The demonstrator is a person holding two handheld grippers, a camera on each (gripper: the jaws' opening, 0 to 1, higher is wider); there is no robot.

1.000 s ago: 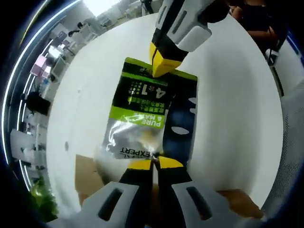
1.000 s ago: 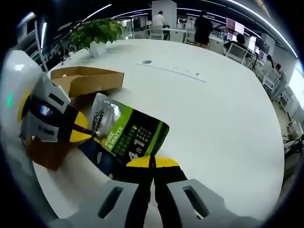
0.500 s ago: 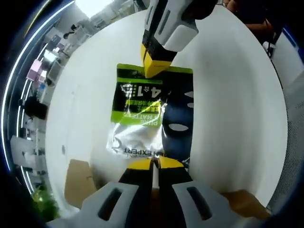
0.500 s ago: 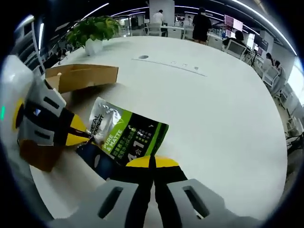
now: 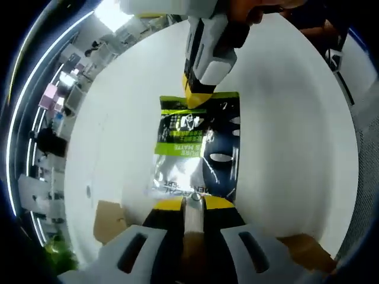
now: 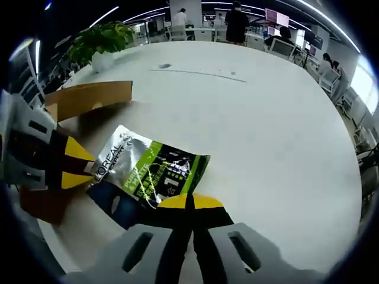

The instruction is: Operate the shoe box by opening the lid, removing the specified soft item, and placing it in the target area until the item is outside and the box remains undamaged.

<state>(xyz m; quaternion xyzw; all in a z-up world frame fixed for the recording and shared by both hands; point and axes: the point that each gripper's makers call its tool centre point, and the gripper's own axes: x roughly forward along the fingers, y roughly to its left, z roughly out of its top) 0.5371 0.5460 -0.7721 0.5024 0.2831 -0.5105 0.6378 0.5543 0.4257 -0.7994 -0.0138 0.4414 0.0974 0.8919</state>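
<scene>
A soft pouch (image 5: 195, 148), green, silver and dark blue, stretches between the two grippers just over the white table (image 5: 284, 136). My left gripper (image 5: 192, 204) is at its near edge with the jaws a little apart, a narrow gap showing between the yellow tips. My right gripper (image 5: 198, 97) comes in from the top, pinching the far edge. In the right gripper view the pouch (image 6: 148, 174) lies flat and low. My right gripper (image 6: 190, 202) is shut on its corner. The left gripper (image 6: 80, 165) stands at the pouch's silver end, tips parted. The brown shoe box (image 6: 89, 97) is open behind.
Cardboard box parts (image 5: 109, 222) lie below my left jaws. A potted plant (image 6: 100, 41) stands at the far table edge. People (image 6: 237, 12) and chairs are in the background. White table (image 6: 266, 118) stretches bare to the right.
The left jaws have parted slightly at the pouch's edge. The pouch has sunk flatter toward the table, with the right gripper still pinching its other end.
</scene>
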